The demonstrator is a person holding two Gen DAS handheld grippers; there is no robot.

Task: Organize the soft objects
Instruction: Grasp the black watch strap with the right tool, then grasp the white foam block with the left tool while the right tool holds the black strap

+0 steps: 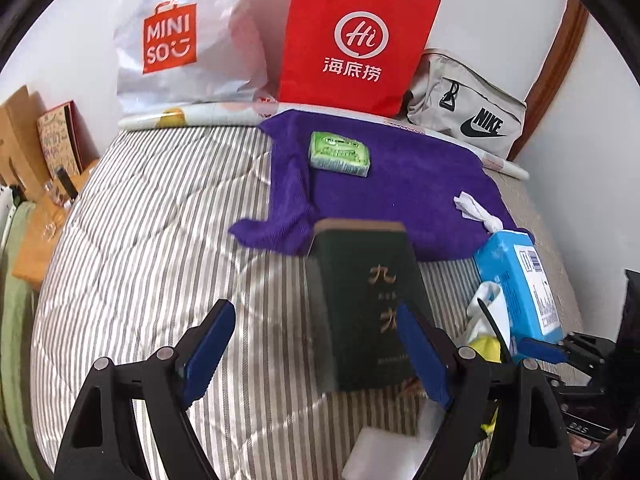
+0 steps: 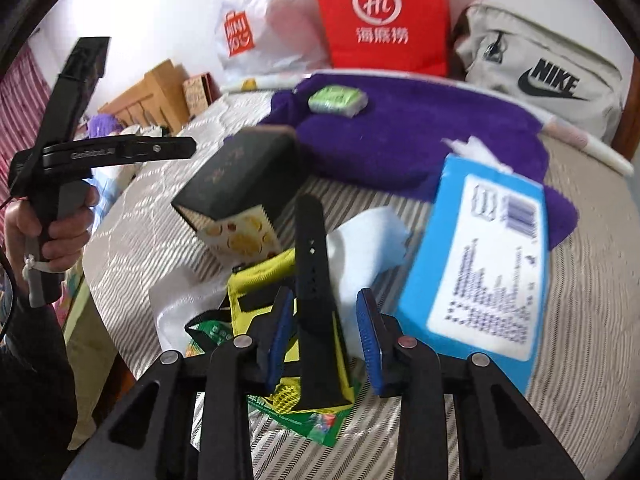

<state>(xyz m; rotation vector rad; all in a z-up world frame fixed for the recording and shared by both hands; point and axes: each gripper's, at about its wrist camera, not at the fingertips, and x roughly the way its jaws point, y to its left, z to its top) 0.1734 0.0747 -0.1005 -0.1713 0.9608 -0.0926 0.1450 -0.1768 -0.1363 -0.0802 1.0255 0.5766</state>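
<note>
Operator: Status of the tongs?

Technician: Left gripper [image 1: 316, 354] stands wide apart, nothing between the blue pads; the dark green box [image 1: 360, 300] lies just beyond its right pad. Right gripper [image 2: 325, 332] has narrowed around the black strap [image 2: 314, 280], but contact cannot be confirmed through the blur.

Operator: Soft items?

Technician: The purple towel [image 1: 400, 184] lies far ahead of both tongs, carrying the green sponge [image 1: 339, 153]. The blue tissue pack [image 2: 480, 264] sits just right of the strap. A white cloth [image 2: 368, 236] beneath is mostly hidden.
</note>
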